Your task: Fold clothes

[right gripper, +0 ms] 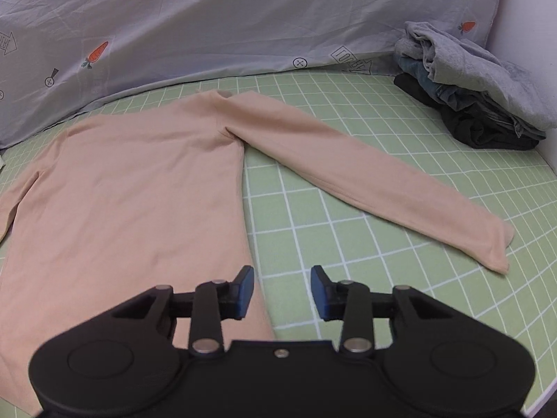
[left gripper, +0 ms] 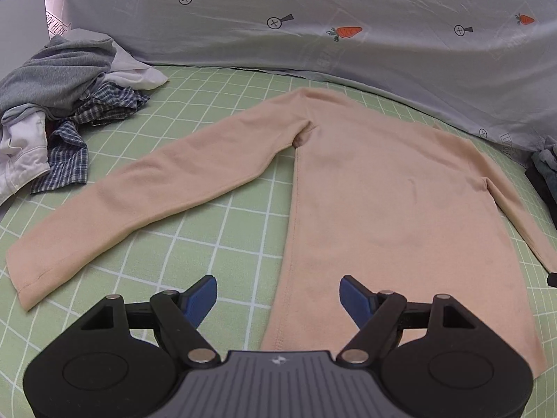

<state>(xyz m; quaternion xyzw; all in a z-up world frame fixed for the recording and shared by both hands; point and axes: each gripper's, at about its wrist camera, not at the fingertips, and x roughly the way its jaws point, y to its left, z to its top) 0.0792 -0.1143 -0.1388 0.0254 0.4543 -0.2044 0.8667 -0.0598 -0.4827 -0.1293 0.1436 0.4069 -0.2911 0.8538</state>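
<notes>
Clearly spread flat, the peach long-sleeved top lies on the green checked sheet just ahead of both grippers, body smooth and both sleeves angled outward. The left gripper hovers with its blue pads wide apart and nothing between them, straddling the top's left side seam near the hem; the left sleeve runs away to that gripper's left. The right gripper is also parted, less widely, and empty, poised over the right hem corner, with the right sleeve stretching off ahead and to its right.

The cloth looks thin, light and limp, a soft knit that should drape and sag from any pinch and slide easily over the sheet. I judge it will not hold a crease unless pressed down, and a single-layer pinch could pull the front off the back. Sensible holds would be at stitched, doubled edges: a sleeve cuff, the hem corners, or the shoulder seam, taking both layers together.

A rumpled heap of clothes lies far ahead-left of the left gripper, and a stack of clothes far ahead-right of the right one; how neatly that stack is folded is hard to judge. The neckline sits at the far edge against the patterned grey bedding and is barely readable, and the hem's near edge is hidden behind both gripper bodies
</notes>
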